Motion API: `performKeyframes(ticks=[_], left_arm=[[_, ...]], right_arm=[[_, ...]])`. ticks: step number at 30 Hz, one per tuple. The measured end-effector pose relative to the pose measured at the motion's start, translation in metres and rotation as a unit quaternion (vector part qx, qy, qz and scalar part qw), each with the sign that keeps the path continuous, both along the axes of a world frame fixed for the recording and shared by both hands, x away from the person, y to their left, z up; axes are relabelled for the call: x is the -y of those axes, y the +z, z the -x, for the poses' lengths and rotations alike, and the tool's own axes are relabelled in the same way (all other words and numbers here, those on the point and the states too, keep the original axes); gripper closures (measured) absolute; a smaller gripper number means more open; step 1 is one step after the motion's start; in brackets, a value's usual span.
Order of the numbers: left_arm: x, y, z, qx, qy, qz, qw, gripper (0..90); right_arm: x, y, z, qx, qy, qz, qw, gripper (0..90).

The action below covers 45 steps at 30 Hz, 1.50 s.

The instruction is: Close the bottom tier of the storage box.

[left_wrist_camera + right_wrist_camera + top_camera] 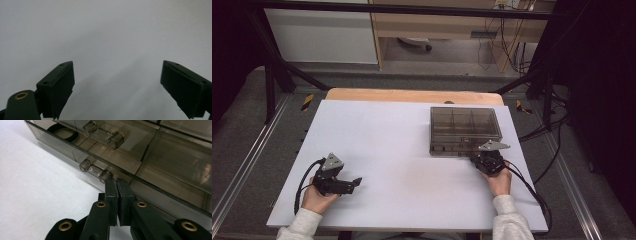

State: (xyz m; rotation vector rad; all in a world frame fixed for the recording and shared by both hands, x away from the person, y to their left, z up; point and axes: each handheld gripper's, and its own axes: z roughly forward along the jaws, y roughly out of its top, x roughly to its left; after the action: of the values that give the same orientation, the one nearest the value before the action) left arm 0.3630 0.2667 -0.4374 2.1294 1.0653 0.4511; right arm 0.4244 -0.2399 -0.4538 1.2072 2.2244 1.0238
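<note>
Organizer box (pixel 465 131), smoky clear plastic, lies at two o'clock on the white tabletop (pixel 397 165). Right tool (pixel 117 185), pressed together, noses its front latch (pixel 95 170), probably prying. Left tool (pixel 117 82), spread empty, waits at seven o'clock.

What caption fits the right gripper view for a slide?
Right gripper, jaws shut, tips at the front edge of a smoky clear compartment box beside its latch on the white table.
</note>
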Motion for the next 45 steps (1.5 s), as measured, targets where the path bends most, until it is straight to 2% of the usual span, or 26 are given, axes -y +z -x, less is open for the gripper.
performKeyframes(ticks=[34,45], left_arm=[[0.0,-0.0002,-0.0001,-0.001,-0.001,-0.001,1.0,11.7],[-0.0002,-0.0001,0.0,-0.001,-0.002,-0.003,1.0,11.7]], right_arm=[[-0.0006,-0.0005,-0.0091,0.01,-0.011,0.0,0.9999,88.3],[-0.0015,-0.0011,-0.0081,0.005,-0.008,0.004,0.9999,86.9]])
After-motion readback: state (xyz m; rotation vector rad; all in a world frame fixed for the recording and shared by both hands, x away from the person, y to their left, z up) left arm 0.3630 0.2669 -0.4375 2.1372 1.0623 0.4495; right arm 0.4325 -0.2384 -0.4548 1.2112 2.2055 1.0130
